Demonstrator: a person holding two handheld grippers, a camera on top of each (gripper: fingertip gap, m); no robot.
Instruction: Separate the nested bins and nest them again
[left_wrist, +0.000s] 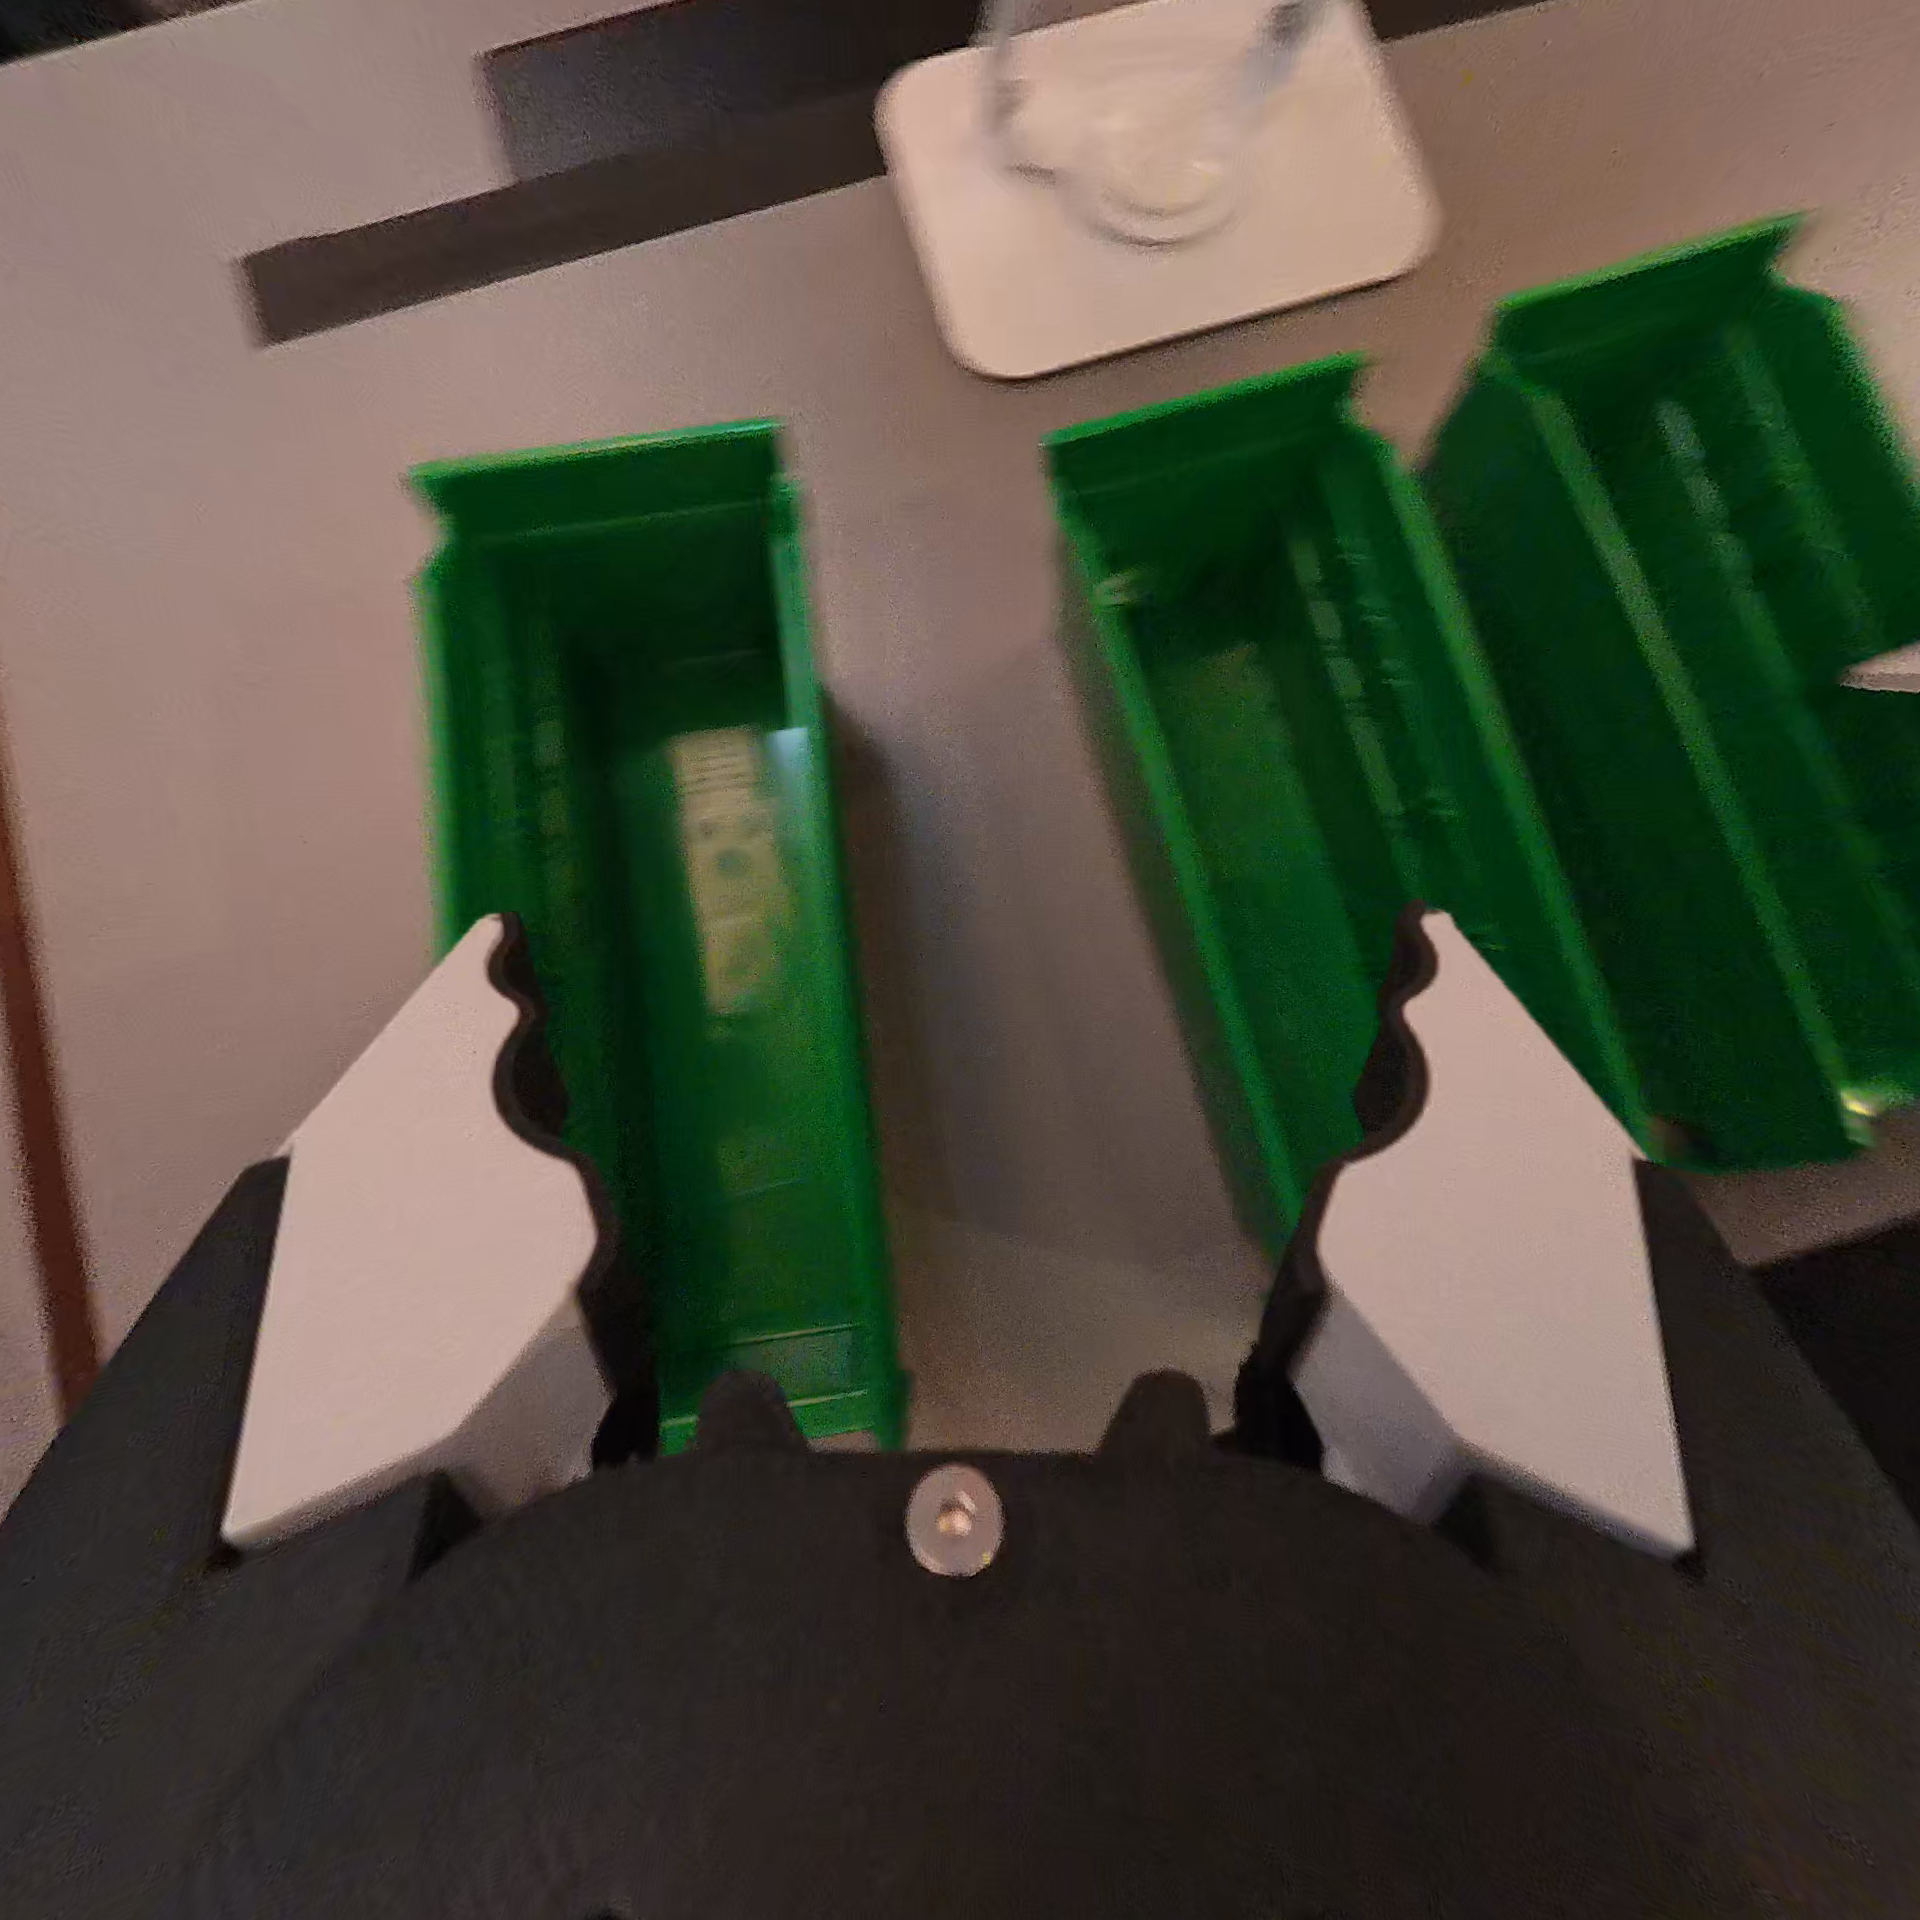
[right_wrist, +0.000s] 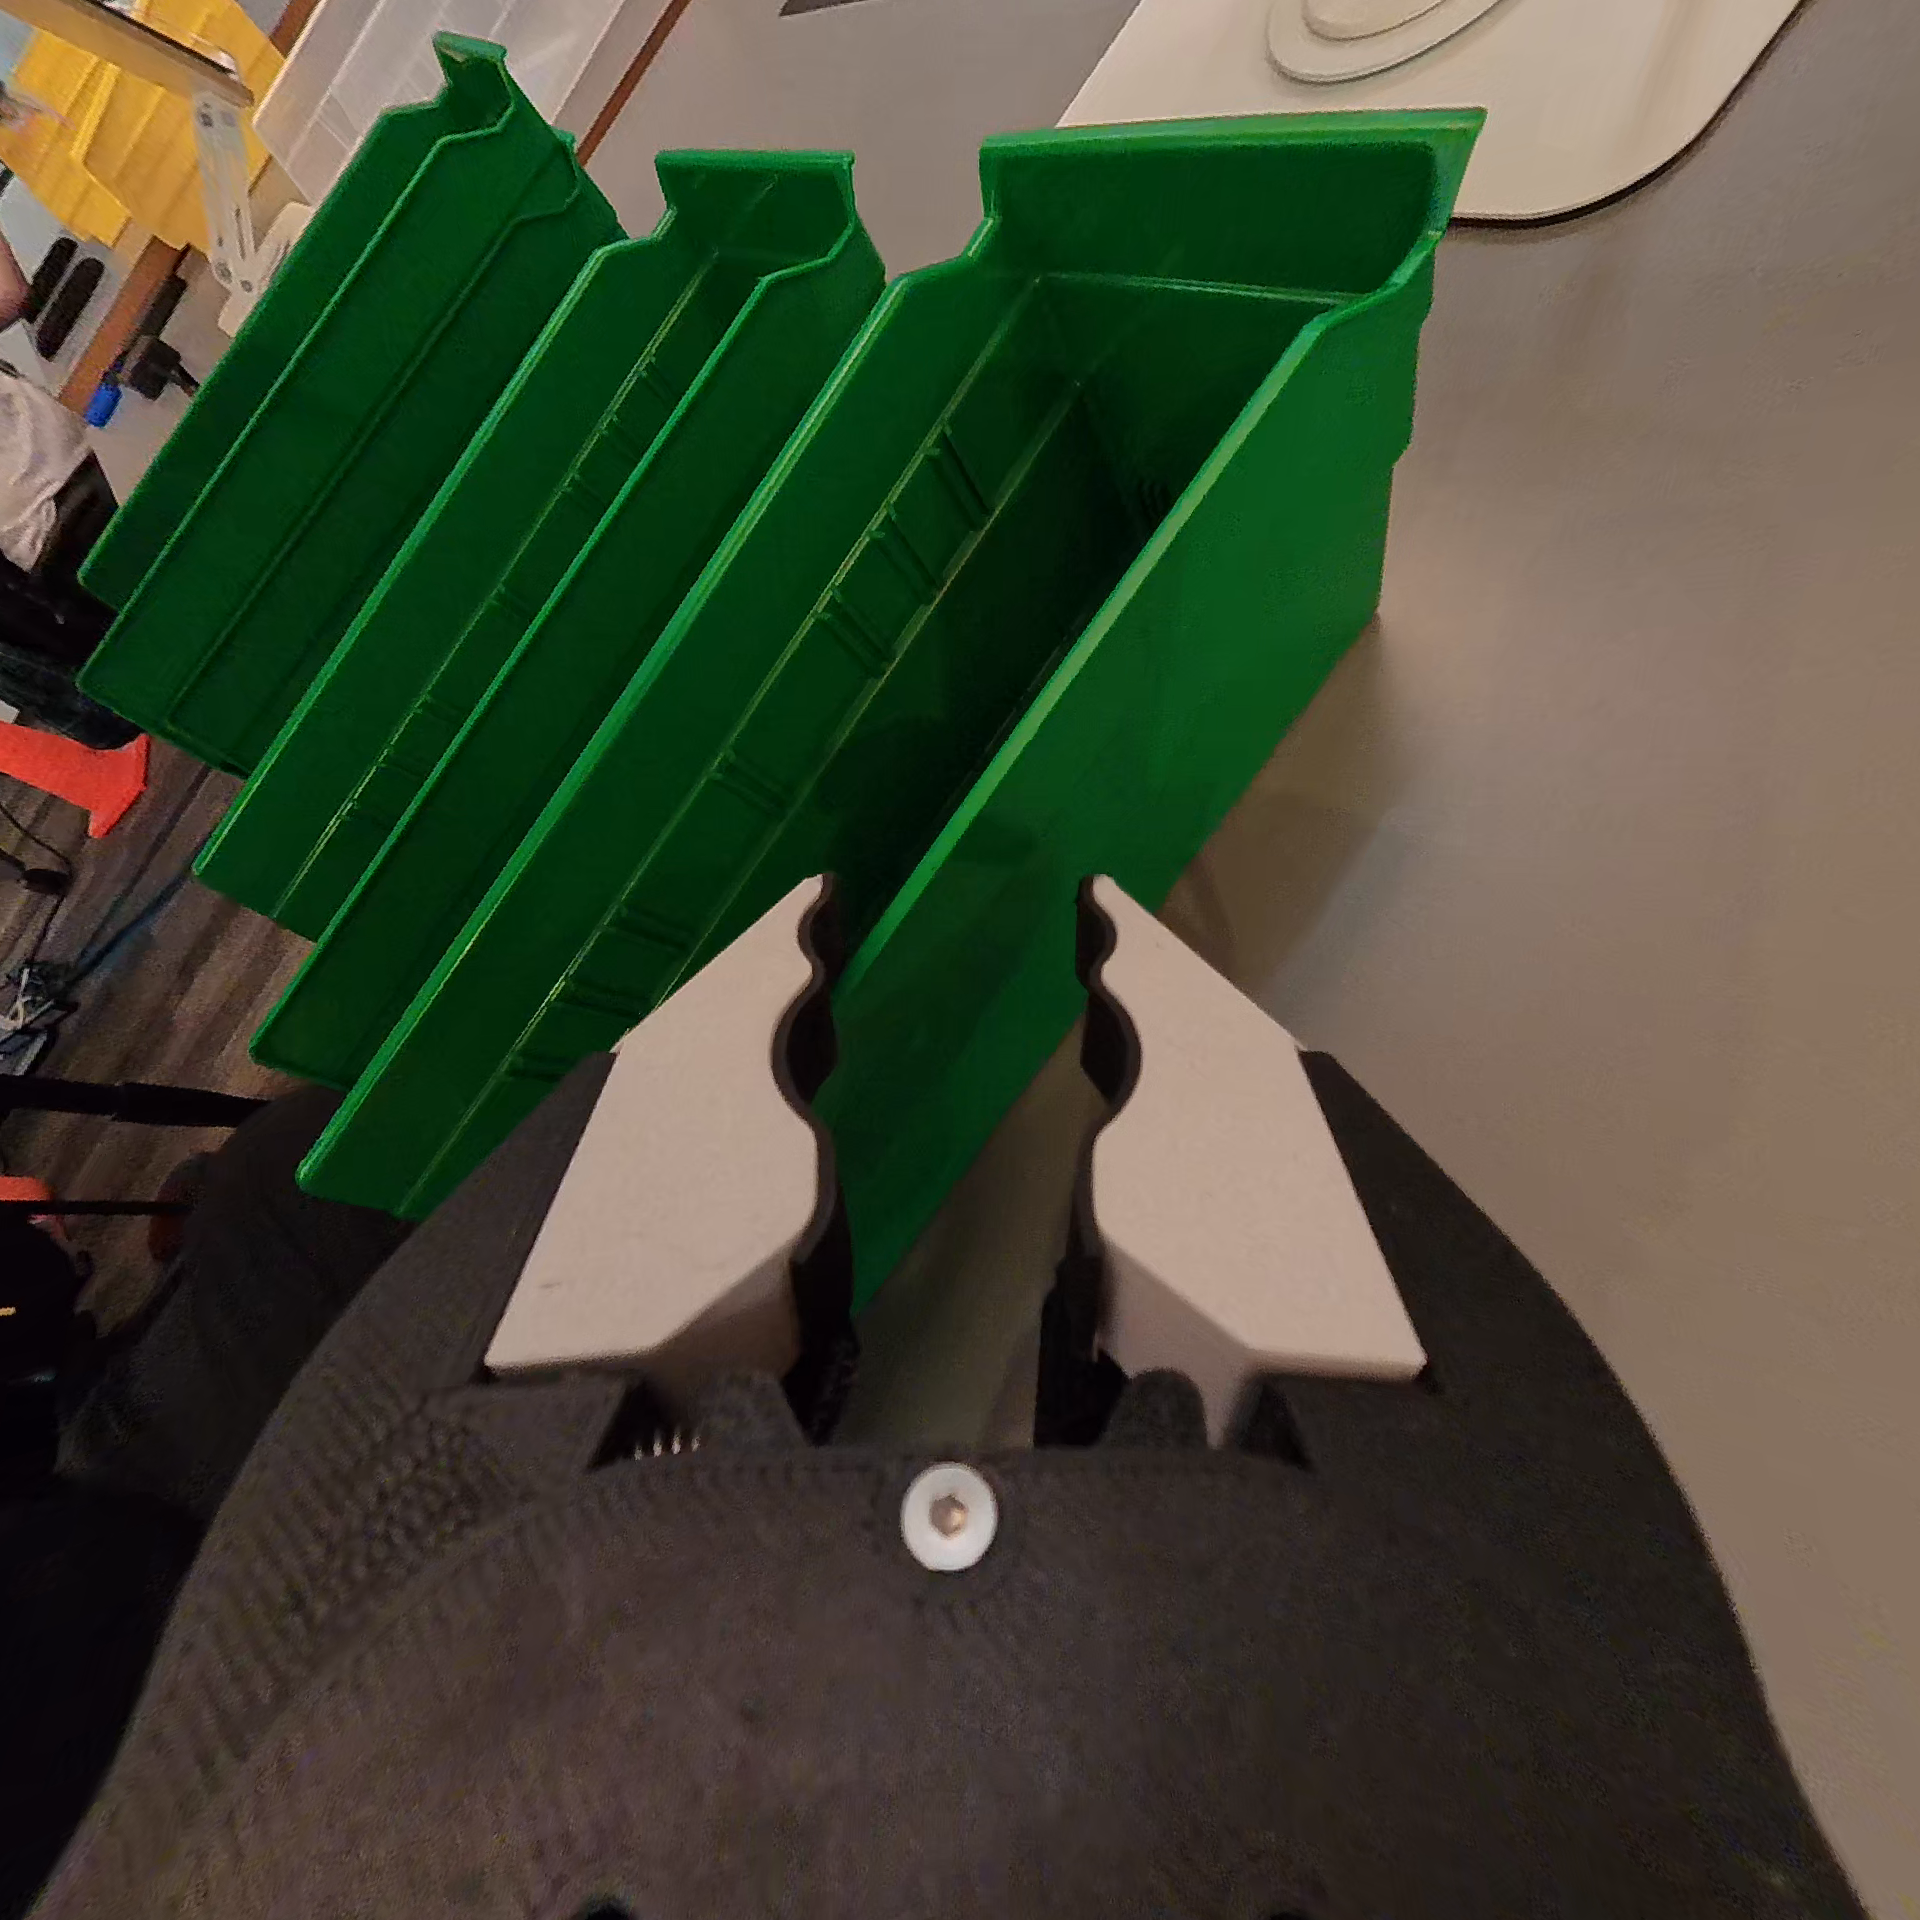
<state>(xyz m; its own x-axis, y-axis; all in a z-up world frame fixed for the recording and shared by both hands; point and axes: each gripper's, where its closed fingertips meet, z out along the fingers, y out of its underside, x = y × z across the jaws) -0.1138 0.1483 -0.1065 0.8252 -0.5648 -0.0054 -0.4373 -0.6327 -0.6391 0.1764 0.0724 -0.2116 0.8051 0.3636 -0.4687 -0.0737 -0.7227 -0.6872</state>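
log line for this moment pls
stage: separated | three green plastic bins apart on table | left gripper: open, empty | right gripper: straddling bin wall

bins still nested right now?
No: three green bins stand apart on the table, the left bin, the middle bin and the right bin, none inside another.

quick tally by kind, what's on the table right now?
Green bins: 3
White mat: 1
Clear glass: 1
Total: 5
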